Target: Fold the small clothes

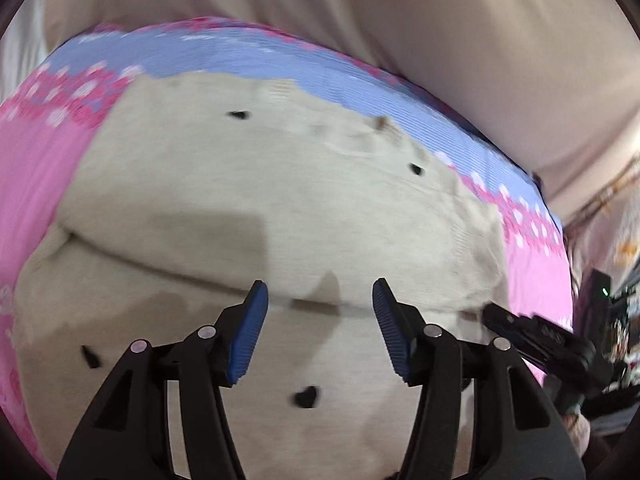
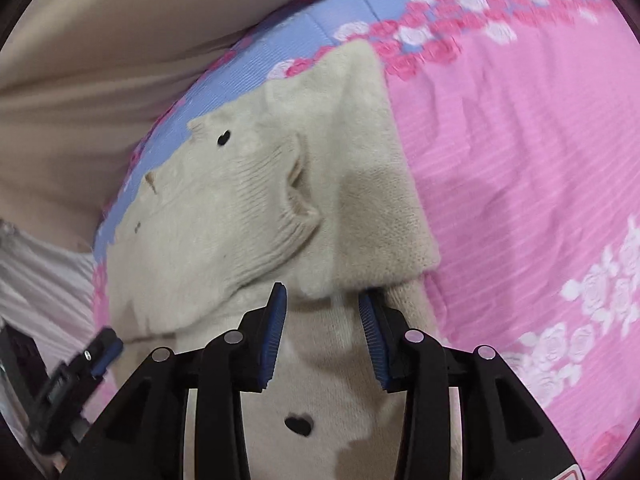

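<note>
- Here, a cream knit sweater [image 1: 280, 184] dotted with small black hearts [image 1: 306, 396] lies spread on a pink and blue floral bedspread [image 2: 520, 160].
- The left tongs [image 1: 320, 304] hover above a fold line in the sweater, their blue pads [image 1: 250, 340] well apart with nothing gripped between them.
- The right tongs [image 2: 322, 312] stand partly open over the sweater beside a folded-over sleeve [image 2: 380, 200]; knit shows between the pads, but they do not press on it.
- The ribbed collar [image 2: 296, 200] sits just above the right tongs.
- A beige curtain-like cloth [image 1: 440, 20] hangs beyond the bed.
</note>
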